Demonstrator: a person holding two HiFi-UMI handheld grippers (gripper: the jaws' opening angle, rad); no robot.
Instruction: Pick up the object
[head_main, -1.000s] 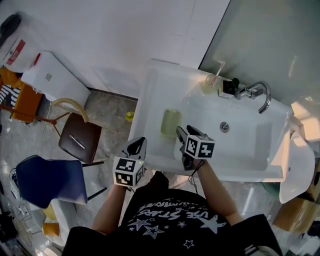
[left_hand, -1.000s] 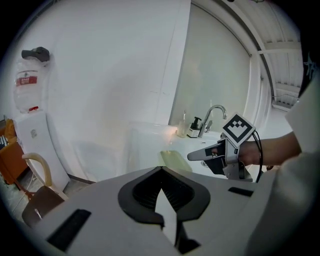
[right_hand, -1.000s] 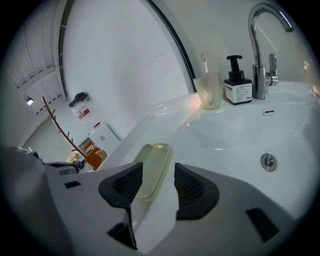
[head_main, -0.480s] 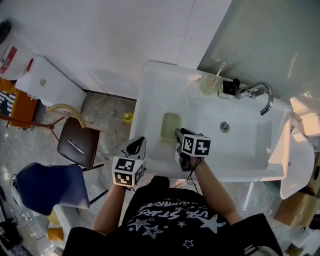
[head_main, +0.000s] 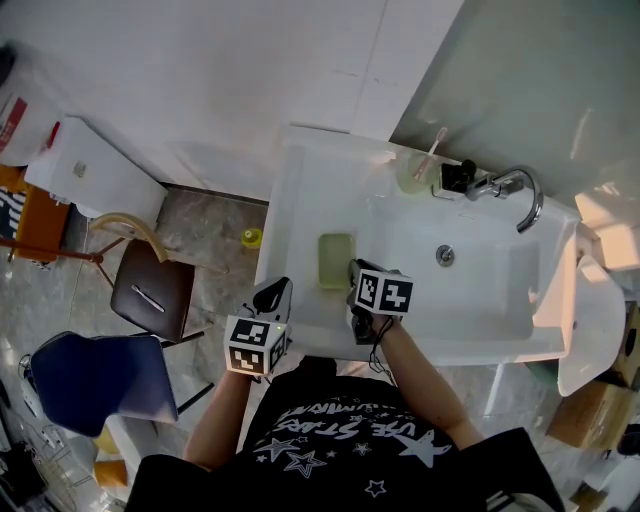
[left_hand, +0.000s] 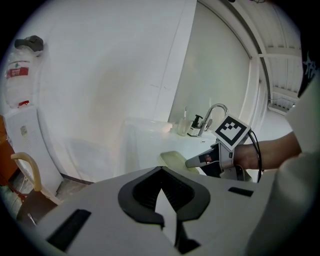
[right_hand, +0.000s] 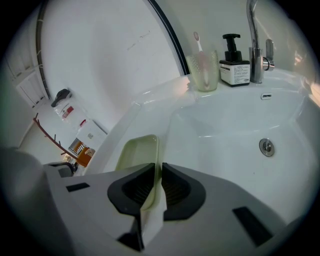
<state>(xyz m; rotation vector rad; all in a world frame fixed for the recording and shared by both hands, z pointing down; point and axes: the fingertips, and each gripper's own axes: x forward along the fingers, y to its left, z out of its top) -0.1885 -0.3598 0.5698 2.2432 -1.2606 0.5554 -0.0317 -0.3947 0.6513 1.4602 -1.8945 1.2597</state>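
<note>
Reaching fwd, R gripper (right_hand: 154, 166) closing on green dish (right_hand: 136, 150) rim.

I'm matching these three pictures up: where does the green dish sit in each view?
Head view: dish near the centre, on the left ledge of the sink.
Left gripper view: dish just right of centre, above the jaws.
Right gripper view: dish lower centre-left, its rim between the closing jaws.
Shared landmark: faucet.
</note>
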